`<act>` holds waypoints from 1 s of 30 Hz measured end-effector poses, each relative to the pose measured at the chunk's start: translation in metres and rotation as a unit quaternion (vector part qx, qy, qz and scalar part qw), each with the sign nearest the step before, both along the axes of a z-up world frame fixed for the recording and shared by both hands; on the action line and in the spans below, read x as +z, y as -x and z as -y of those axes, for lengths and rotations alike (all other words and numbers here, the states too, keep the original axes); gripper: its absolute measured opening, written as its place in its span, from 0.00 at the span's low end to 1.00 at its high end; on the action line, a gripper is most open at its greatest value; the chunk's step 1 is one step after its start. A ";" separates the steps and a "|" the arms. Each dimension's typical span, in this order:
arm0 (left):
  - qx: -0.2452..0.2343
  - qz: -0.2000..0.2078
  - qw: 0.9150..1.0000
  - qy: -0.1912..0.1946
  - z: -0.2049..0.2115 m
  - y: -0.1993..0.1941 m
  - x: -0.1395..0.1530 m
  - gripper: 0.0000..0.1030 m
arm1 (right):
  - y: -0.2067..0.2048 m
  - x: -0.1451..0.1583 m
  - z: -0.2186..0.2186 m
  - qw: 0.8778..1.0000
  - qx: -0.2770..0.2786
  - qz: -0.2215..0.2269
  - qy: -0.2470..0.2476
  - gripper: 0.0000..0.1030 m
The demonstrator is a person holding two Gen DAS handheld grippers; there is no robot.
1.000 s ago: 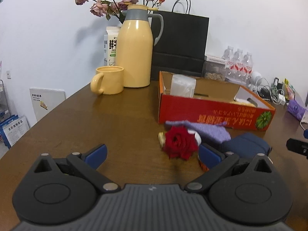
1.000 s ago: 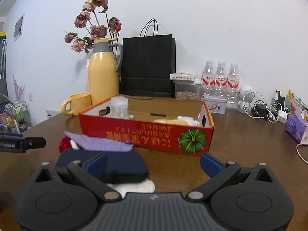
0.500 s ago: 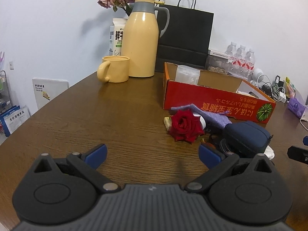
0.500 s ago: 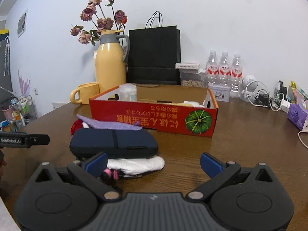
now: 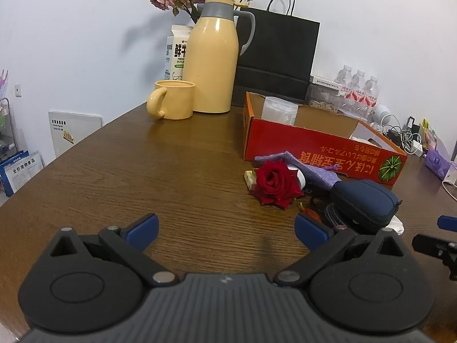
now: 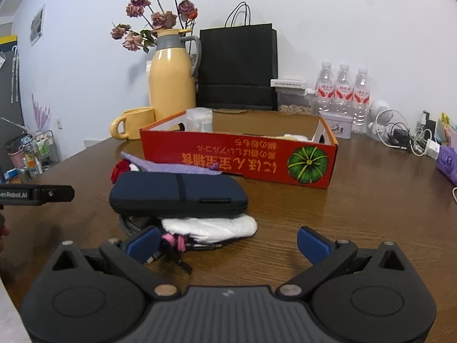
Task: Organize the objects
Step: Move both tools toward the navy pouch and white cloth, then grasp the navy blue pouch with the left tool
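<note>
A brown wooden table (image 5: 171, 171) stands against a white wall; the red cardboard box (image 6: 237, 157) holds a plastic tub (image 6: 199, 119). Navy pouch (image 6: 177, 193) lies before the box. Left gripper (image 5: 225, 230) and right gripper (image 6: 228, 241) both gape wide, empty

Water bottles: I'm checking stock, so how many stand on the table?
3: water bottles stand side by side against the wall, right of the black bag. Others may be hidden.

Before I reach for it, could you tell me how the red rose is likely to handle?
The red rose looks light and soft, so its loose petals would probably crush under firm pinching. No stem shows; likely just a bloom that may tumble if nudged.
</note>
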State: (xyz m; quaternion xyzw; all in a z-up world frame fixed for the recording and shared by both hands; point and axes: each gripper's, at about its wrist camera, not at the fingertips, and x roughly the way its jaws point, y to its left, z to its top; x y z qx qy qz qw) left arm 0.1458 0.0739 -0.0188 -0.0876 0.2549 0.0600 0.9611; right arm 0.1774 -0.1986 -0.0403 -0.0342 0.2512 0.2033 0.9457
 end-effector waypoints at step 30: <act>-0.126 0.005 0.989 -0.070 0.089 -0.056 0.043 1.00 | -0.069 0.008 0.000 0.998 0.044 -0.029 0.030 0.54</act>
